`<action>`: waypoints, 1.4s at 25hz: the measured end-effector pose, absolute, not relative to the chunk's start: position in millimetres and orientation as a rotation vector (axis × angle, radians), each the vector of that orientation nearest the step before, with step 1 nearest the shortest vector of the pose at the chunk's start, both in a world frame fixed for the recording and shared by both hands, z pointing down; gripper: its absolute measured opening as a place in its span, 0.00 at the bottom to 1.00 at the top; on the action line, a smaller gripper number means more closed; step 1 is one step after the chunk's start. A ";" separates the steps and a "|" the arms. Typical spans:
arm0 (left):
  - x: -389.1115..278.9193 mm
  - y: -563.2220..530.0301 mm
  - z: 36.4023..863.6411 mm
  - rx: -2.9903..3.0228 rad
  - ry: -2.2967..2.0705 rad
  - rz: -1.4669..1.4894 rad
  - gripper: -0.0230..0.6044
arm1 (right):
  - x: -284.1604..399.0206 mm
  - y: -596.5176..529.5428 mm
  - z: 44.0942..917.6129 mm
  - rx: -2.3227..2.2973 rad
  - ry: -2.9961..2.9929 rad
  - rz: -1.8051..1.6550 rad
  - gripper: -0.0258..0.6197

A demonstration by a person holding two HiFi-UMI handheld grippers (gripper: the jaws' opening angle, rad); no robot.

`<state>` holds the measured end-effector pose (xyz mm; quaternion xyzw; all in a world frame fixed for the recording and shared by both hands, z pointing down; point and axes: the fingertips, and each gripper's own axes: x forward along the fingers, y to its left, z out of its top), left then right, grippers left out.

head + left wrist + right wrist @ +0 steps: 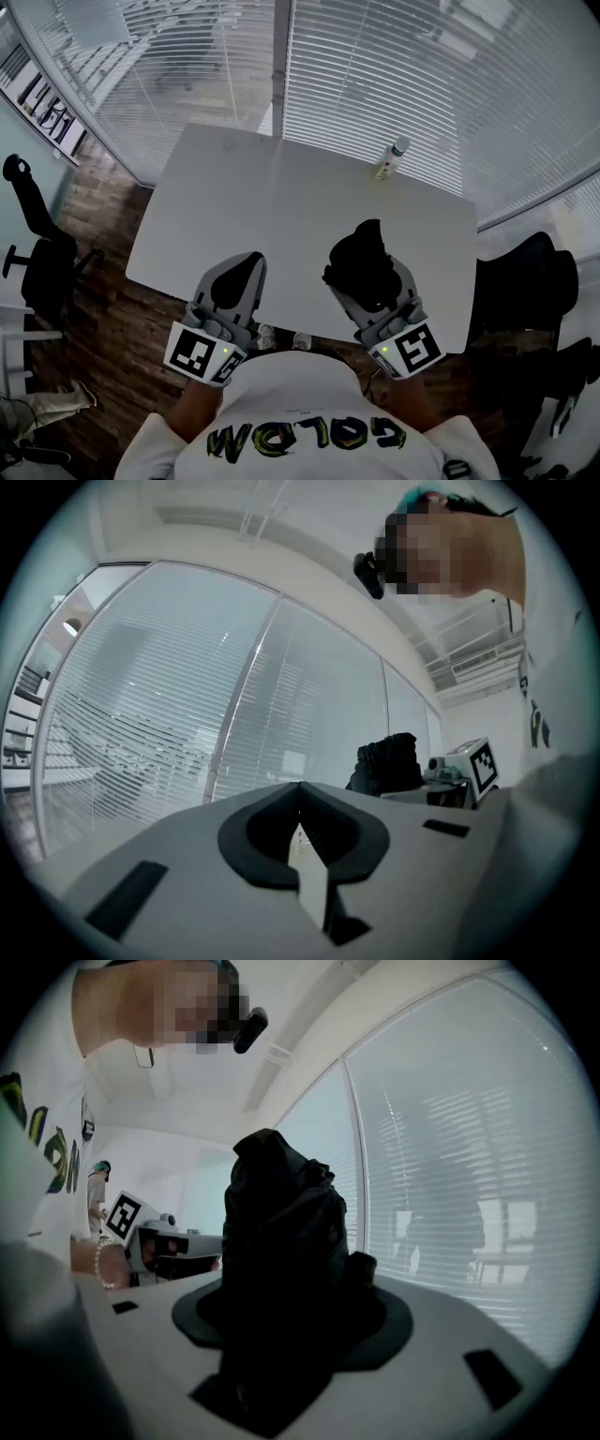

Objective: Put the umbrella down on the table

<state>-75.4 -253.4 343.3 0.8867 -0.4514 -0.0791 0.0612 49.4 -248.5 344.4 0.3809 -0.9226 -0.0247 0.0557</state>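
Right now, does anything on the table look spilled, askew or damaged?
Nothing stands out. On the white table, a small bottle stands upright near the far edge, with no spill around it. The black folded umbrella is gripped in the right tool above the table's near side, not yet put down.

Head view overhead, gripper views level, sharing umbrella [367, 262]

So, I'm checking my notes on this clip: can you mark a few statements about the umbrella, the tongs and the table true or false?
The right tongs grip a black umbrella. True.
The umbrella is opened out. False: it is folded up.
The left tongs hold a bottle. False: they hold nothing; the bottle stands on the table's far side.
The table is white. True.
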 end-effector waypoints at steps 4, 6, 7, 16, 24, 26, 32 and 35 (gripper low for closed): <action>-75.2 -254.5 346.4 2.674 -1.372 -0.233 0.05 | 36.5 -251.1 361.7 1.012 -2.722 -0.162 0.44; -75.7 -254.4 347.1 2.671 -1.375 -0.230 0.05 | 31.2 -252.5 370.7 0.956 -2.679 -0.197 0.44; -76.0 -254.1 347.5 2.670 -1.376 -0.229 0.05 | 29.2 -253.0 375.5 0.935 -2.650 -0.216 0.44; -83.4 -247.3 351.0 2.654 -1.393 -0.216 0.05 | 10.2 -257.5 409.7 0.824 -2.466 -0.313 0.44; -84.6 -244.5 351.3 2.654 -1.385 -0.224 0.05 | -4.4 -268.7 455.4 0.725 -2.335 -0.393 0.44; -85.4 -243.9 350.8 2.654 -1.385 -0.227 0.05 | -6.3 -271.5 467.5 0.701 -2.287 -0.414 0.44; -88.3 -241.2 349.0 2.657 -1.388 -0.236 0.05 | -16.3 -277.0 501.0 0.616 -2.195 -0.433 0.44; -89.2 -238.9 347.2 2.657 -1.389 -0.241 0.05 | -18.1 -279.7 517.3 0.578 -2.144 -0.437 0.44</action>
